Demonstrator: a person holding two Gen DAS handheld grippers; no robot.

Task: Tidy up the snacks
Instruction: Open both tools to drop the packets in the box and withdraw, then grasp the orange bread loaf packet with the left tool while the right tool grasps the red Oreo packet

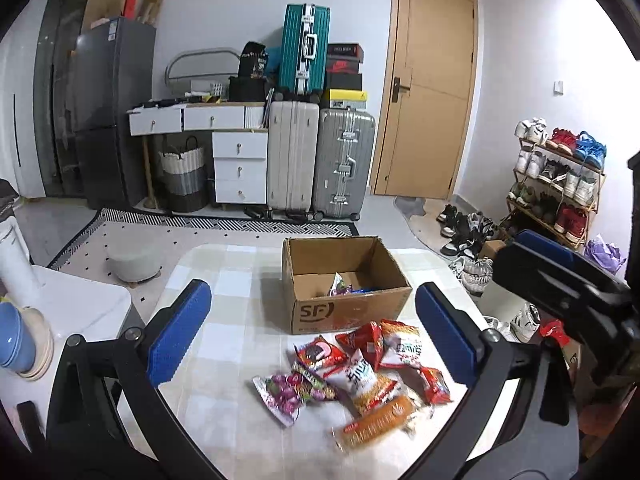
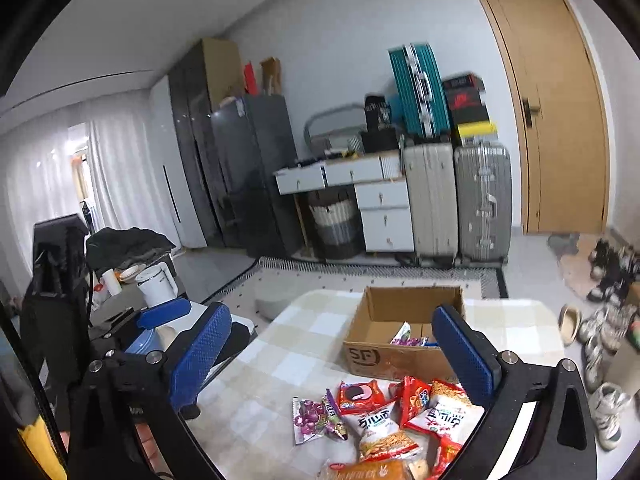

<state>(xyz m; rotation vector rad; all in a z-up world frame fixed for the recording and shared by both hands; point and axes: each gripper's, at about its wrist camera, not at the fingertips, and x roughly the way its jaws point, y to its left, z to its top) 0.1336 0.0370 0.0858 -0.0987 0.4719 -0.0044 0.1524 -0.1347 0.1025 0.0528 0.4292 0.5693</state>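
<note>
An open cardboard box (image 1: 348, 308) (image 2: 380, 360) stands on the checkered table (image 1: 224, 280) (image 2: 288, 344). Inside it lies a purple snack packet (image 1: 338, 283) (image 2: 404, 336) beside something blue. In front of the box is a loose pile of snack packets (image 1: 360, 376) (image 2: 392, 412), red, purple, white and orange. My left gripper (image 1: 312, 336) hovers above the pile, open, with nothing between its blue pads. My right gripper (image 2: 332, 354) is also open and empty, above the table on the near side of the box. Each gripper shows at the edge of the other's view.
A white side table (image 1: 80, 304) at the left carries stacked blue bowls (image 1: 16, 340) and a white kettle (image 2: 156, 284). A round stool (image 1: 132, 260) stands on the rug. Suitcases (image 1: 320, 160) line the far wall. A shoe rack (image 1: 560, 168) and loose shoes (image 2: 604, 412) are at the right.
</note>
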